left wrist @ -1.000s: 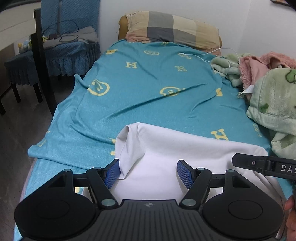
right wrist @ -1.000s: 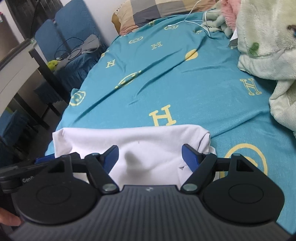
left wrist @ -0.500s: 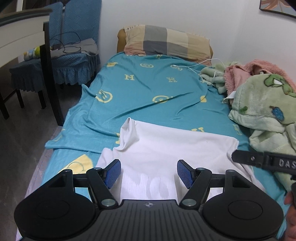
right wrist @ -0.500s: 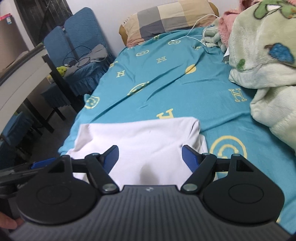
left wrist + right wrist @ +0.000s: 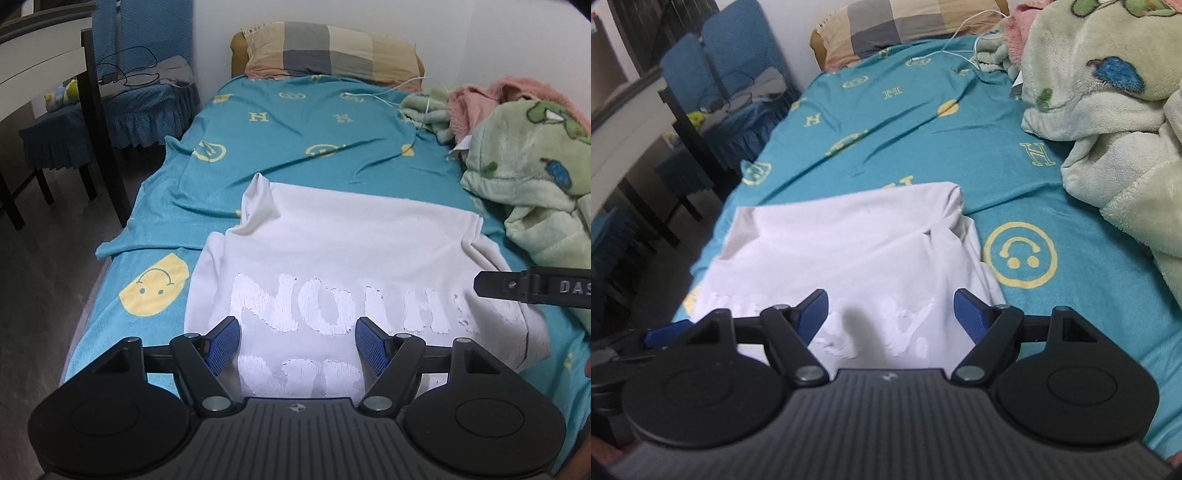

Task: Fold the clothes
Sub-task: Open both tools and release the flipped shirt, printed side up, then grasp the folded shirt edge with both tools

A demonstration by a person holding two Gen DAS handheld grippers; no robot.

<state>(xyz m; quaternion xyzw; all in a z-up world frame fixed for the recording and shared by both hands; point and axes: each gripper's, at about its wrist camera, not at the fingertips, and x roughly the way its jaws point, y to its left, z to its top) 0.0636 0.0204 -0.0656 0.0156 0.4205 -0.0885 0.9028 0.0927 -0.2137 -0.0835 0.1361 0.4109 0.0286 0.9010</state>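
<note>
Folding is partly done, by my reading: the white T-shirt (image 5: 343, 258) lies on the bed (image 5: 295, 147) with its far edge doubled over into a soft rounded fold at 12 o'clock, and one sleeve pokes up at 11 o'clock. You have further folds left, and the loose corners at 3 o'clock are not yet squared.

Your left gripper (image 5: 298, 343) hovers over the near hem, jaws spread, nothing between them. Your right gripper (image 5: 891, 314) sits likewise, jaws spread and empty.

Materials: shirt is thin, smooth knit, limp, carrying raised fuzzy white lettering that reads upside down from your side. Bed sheet is teal, lightly creased, printed with yellow smileys and H marks. A plush green blanket (image 5: 1108, 110) is heaped at 2 o'clock, well apart from the shirt. A checked pillow (image 5: 332, 51) sits at 12 o'clock.
</note>
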